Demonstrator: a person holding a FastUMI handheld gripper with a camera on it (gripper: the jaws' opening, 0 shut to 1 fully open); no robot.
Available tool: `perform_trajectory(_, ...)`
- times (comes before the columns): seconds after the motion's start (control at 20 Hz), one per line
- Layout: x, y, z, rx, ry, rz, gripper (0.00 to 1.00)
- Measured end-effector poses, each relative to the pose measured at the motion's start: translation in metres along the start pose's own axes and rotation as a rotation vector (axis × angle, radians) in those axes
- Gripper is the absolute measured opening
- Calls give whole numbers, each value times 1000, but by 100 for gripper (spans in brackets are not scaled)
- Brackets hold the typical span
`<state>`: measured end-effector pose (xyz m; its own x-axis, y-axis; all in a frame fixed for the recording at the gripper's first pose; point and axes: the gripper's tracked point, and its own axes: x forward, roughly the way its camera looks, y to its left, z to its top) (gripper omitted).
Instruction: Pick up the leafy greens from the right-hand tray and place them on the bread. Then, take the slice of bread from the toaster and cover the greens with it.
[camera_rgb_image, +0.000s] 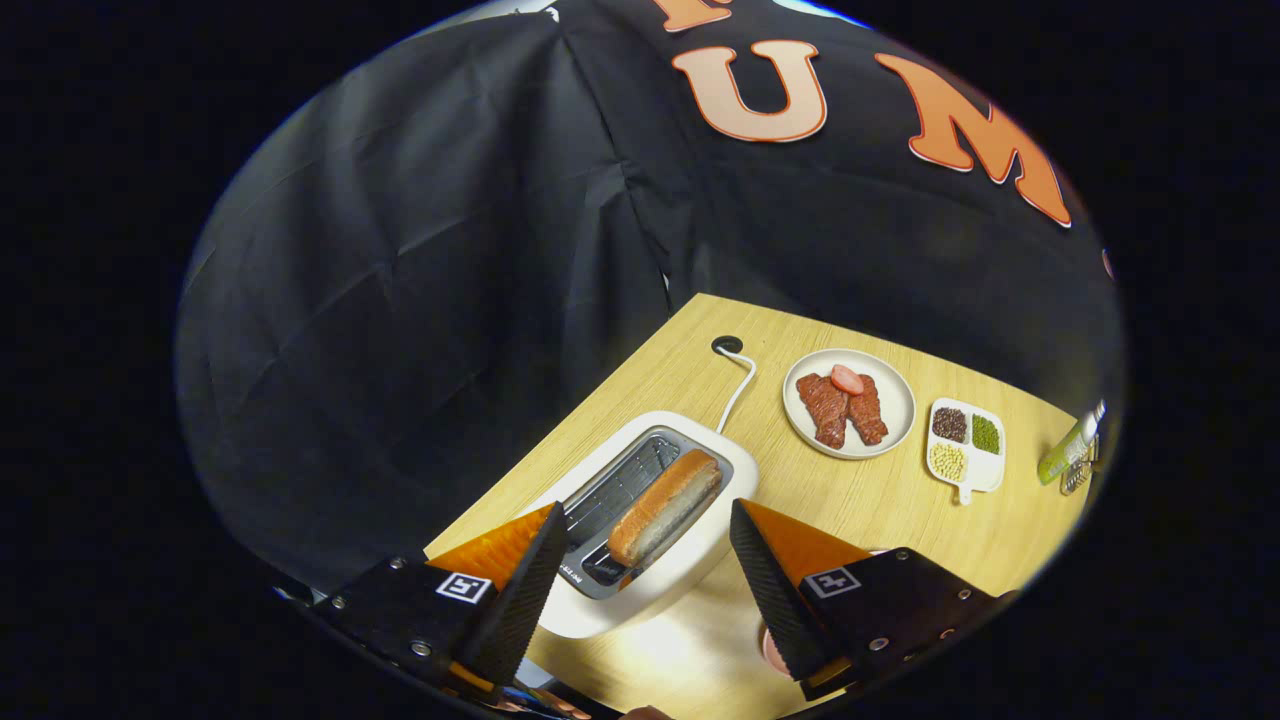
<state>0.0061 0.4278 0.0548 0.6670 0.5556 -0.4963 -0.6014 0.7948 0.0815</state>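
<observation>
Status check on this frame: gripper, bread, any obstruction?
Gripper open, empty, above the toaster. Bread slice upright in its slot, between and just beyond the fingers. Nothing blocking the slice.

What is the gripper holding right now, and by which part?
Nothing. The gripper is open, fingers spread to either side of the toaster, with the bread slice untouched in its slot.
</observation>
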Motion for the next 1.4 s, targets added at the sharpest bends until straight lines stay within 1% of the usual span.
perform_trajectory(0.1,9,2,0,34,46,10,96)
perform_trajectory(0.3,26,1,1,113,106,-2,92)
perform_trajectory(0.4,34,1,-1,154,141,-5,85)
perform_trajectory(0.45,39,-1,-3,172,155,-14,79)
perform_trajectory(0.5,44,-3,-3,180,166,-22,76)
perform_trajectory(0.6,50,-7,-8,197,190,-32,63)
perform_trajectory(0.65,50,-8,-9,208,197,-35,51)
perform_trajectory(0.7,51,-11,-7,211,194,-43,46)
perform_trajectory(0.75,50,-14,-6,213,190,-45,38)
perform_trajectory(0.8,47,-15,-8,213,187,-35,32)
perform_trajectory(0.85,46,-15,-5,216,174,-25,22)
perform_trajectory(0.95,41,-16,-5,230,149,-1,15)
perform_trajectory(1.05,29,-17,-1,247,121,35,13)
perform_trajectory(1.4,-23,-21,13,289,4,163,13)
